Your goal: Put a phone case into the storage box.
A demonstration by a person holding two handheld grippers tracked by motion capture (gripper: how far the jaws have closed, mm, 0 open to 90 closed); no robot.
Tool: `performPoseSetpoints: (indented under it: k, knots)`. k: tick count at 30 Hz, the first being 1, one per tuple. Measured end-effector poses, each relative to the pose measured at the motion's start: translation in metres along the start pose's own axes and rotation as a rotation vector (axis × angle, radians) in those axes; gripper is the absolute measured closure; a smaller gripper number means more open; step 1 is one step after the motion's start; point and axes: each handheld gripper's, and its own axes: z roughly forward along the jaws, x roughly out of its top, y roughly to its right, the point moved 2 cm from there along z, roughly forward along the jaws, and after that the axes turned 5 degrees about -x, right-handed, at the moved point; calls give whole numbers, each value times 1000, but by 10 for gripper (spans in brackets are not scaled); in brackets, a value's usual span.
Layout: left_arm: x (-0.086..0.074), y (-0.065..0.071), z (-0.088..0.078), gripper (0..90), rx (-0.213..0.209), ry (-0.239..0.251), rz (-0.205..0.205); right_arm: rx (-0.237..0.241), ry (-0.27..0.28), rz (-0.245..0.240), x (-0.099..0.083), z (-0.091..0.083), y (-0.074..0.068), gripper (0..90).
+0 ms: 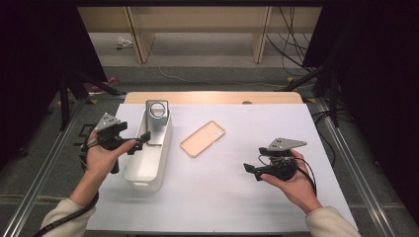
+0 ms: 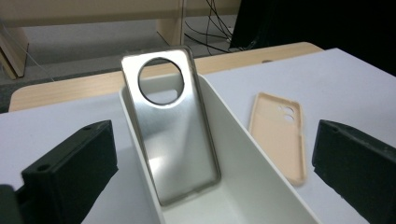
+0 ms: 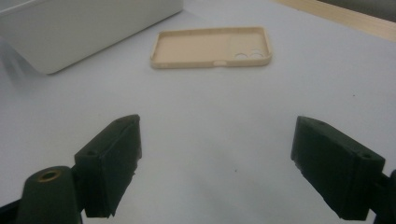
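Silver-grey phone case (image 2: 175, 130), round camera cut-out uppermost, leaning upright inside the white bin (image 2: 243, 154) against its far end. Left gripper (image 1: 129, 142) at the bin's near-left rim, jaws wide, nothing between them. Peach phone case (image 1: 202, 138) flat on the table (image 1: 222, 197), just right of the bin. Right gripper (image 1: 254, 170) well right of the bin, jaws wide, empty.

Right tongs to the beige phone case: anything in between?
Nothing visible. The right tongs stand open above bare white table cover, and the beige phone case lies flat straight ahead. The white bin sits off to the side of that line.
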Motion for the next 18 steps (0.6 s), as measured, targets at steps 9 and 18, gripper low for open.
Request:
performPoseSetpoints:
  k: [9, 18]
  knots:
    - [-28, 33, -15, 0, -25, 16, 36, 1, 1, -3, 1, 1, 0, 170]
    - [-37, 39, -14, 0, -37, -4, 51, -1, 1, -1, 1, 1, 2, 169]
